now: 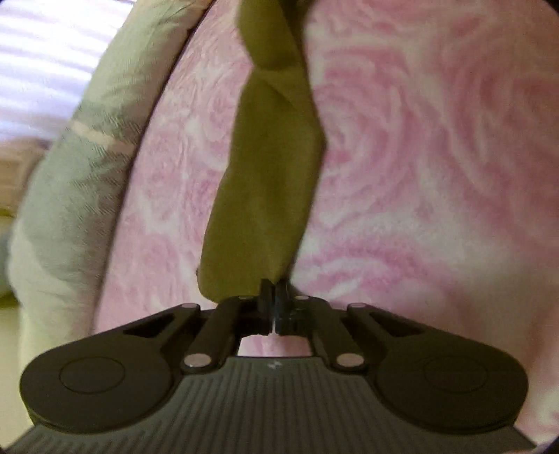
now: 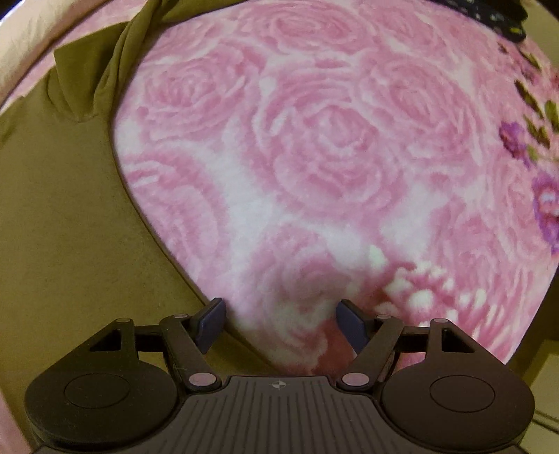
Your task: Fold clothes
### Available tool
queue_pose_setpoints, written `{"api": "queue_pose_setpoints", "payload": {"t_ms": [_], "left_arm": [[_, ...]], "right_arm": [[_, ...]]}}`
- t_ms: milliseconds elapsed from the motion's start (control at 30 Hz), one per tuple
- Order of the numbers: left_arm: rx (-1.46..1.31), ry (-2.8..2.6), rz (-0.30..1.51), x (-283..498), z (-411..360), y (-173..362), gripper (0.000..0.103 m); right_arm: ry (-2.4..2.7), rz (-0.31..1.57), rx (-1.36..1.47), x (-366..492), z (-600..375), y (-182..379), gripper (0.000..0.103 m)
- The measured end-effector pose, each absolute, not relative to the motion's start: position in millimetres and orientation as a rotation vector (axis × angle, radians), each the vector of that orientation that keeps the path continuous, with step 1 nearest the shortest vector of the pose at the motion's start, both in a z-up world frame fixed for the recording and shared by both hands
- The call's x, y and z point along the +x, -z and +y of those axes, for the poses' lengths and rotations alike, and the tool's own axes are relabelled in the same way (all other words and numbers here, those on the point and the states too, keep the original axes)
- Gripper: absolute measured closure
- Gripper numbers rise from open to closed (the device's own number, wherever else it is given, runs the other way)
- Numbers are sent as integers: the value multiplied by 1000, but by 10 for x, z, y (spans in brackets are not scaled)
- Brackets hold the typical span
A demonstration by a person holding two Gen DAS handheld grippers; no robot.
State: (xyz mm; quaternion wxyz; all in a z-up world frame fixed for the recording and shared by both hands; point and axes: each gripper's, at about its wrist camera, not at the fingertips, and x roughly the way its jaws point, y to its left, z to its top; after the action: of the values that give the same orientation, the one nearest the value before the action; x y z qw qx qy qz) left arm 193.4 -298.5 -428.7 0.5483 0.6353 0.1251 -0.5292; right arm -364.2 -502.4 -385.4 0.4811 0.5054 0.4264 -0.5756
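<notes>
Olive cloth (image 1: 265, 167) trails twisted across the pink rose blanket (image 1: 419, 174), its near end pinched in the clenched left gripper (image 1: 274, 297). Right gripper (image 2: 279, 323) hangs released over blanket, cloth just left (untouched) — pulling now risks a tighter twist, a crooked fold.

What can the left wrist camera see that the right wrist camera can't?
Only the left wrist view shows the left gripper shut on a twisted strip of the olive-green garment, plus a grey-green plaid quilt at the side. Only the right wrist view shows the right gripper open over the blanket with nothing between its fingers, purple flowers and a dark dotted cloth. Both show the pink rose blanket and the green garment.
</notes>
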Motion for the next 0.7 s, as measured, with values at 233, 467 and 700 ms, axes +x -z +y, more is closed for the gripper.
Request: {"api": "queue_pose_setpoints", "payload": {"t_ms": [233, 467, 700], "left_arm": [[536, 1288, 1069, 3049, -2759, 2988, 103], [70, 951, 1190, 4041, -2606, 3120, 100], [-153, 696, 1439, 3887, -2262, 3920, 66]], "right_arm": [[1454, 1079, 1244, -3537, -5119, 3876, 29], [1474, 1077, 1227, -3508, -5106, 3896, 29], [1457, 1064, 1236, -3550, -5097, 3885, 29]]}}
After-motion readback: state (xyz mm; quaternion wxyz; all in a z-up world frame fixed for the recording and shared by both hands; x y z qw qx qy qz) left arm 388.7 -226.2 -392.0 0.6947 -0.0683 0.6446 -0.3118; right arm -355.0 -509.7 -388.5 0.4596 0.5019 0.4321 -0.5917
